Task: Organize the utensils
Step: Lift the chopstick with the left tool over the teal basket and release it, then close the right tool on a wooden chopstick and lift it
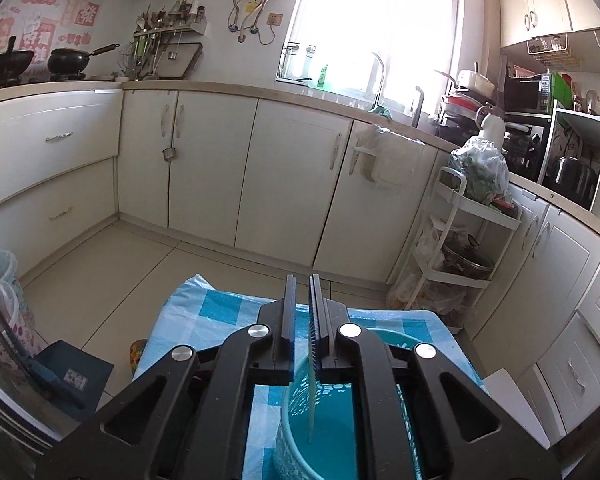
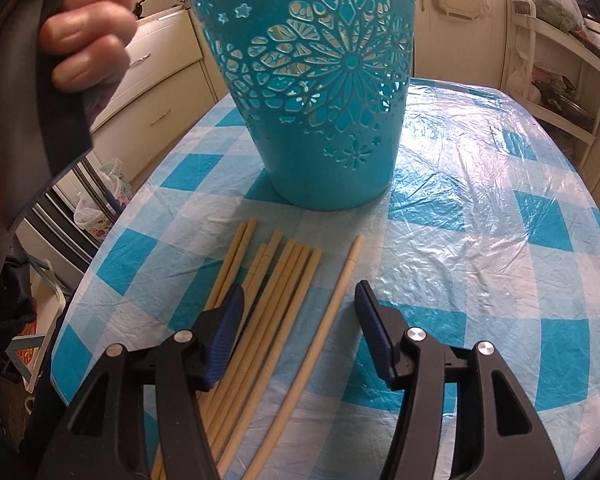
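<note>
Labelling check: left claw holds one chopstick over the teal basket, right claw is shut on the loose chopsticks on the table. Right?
Not quite. The right wrist view shows the right claw open above the chopsticks, gripping none. The rest stands.

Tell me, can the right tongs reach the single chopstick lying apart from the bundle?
Probably yes: the right tongs stand open directly over that chopstick, and nothing lies between them.

A teal cut-out basket (image 2: 320, 92) stands upright on the checked cloth, pale chopsticks (image 2: 260, 304) lying just before it.
</note>
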Tool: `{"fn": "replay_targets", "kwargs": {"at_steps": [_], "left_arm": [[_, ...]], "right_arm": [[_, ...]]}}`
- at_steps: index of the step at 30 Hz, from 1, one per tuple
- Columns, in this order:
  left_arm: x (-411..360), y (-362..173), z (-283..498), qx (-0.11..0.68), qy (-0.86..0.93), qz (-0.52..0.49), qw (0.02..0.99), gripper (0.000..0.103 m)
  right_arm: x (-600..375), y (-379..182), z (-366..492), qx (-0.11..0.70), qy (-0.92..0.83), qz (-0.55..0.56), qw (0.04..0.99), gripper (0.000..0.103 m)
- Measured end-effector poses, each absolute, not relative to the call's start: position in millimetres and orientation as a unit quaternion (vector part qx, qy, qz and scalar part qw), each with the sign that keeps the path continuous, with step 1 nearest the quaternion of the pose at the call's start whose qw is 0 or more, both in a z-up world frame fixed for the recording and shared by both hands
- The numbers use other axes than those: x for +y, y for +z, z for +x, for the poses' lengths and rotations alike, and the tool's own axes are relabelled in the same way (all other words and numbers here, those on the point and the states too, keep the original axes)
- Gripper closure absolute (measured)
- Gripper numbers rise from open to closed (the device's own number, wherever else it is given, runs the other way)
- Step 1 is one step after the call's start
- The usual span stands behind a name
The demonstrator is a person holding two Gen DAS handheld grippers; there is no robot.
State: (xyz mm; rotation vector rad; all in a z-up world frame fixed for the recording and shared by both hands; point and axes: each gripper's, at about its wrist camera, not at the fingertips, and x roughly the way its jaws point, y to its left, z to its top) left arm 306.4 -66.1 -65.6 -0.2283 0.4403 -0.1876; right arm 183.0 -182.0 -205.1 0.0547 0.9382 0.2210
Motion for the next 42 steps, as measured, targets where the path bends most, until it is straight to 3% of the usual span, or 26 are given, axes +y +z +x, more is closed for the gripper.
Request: {"fn": "replay_targets", "kwargs": {"at_steps": [4, 11, 18, 31, 42], "left_arm": [[-48.8, -65.1, 291.9, 0.219, -0.074, -0.121, 0.965, 0.059], [-16.9, -74.1, 262.9, 0.231, -0.051, -0.131, 0.963, 0.039], [8.0, -100.6, 247.3, 0.269, -0.036, -0.147, 0.951, 0.035], [11.6, -134.4, 238.4, 0.32, -0.033, -0.131, 0.938, 0.033], [-1.1, -143.5, 240.4, 0.343, -0.042, -0.118, 0.931, 0.033]], "right_arm": [[-186.5, -204.5, 182.5, 0.454, 0.108, 0.043, 0.883, 0.047], [-199.2, -201.8, 180.0, 0.456, 0.104, 0.074, 0.881, 0.055], [-203.9, -200.7, 179.1, 0.457, 0.085, 0.077, 0.882, 0.062], [-190.4, -200.0, 178.8, 0.463, 0.06, -0.048, 0.883, 0.095], [-190.8, -200.4, 175.8, 0.481, 0.093, -0.087, 0.868, 0.097]]}}
